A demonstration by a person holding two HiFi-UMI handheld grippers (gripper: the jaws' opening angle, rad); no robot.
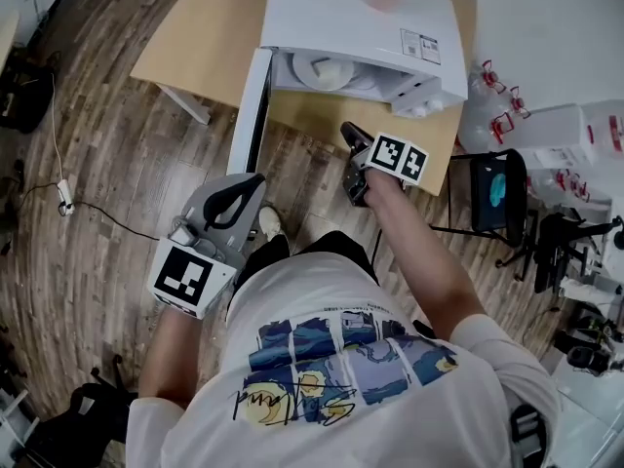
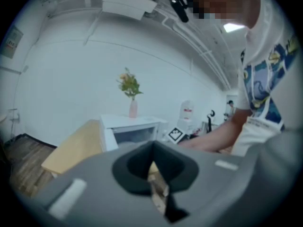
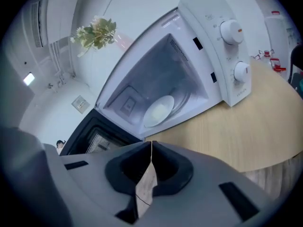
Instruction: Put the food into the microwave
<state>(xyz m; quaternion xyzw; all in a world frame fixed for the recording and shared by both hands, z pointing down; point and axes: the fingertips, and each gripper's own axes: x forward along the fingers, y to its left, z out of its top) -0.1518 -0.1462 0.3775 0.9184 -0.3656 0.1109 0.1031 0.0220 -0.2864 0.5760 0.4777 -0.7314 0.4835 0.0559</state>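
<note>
A white microwave point(image 1: 351, 18) stands on a wooden table point(image 1: 205, 37) with its door point(image 1: 249, 110) swung open to the left. A white plate of pale food point(image 1: 322, 69) sits inside; in the right gripper view the plate point(image 3: 159, 110) lies on the microwave's floor. My right gripper point(image 1: 347, 132) is shut and empty, held off the table's front edge, short of the microwave's opening. My left gripper point(image 1: 257, 179) hangs lower left, over the floor below the door, jaws together with nothing in them.
A pink vase with flowers point(image 2: 131, 91) stands on top of the microwave. Two knobs point(image 3: 232, 30) are on its right panel. A black chair point(image 1: 497, 188) and a pack of bottles point(image 1: 546, 130) stand to the right. A cable point(image 1: 63, 198) trails over the wooden floor at left.
</note>
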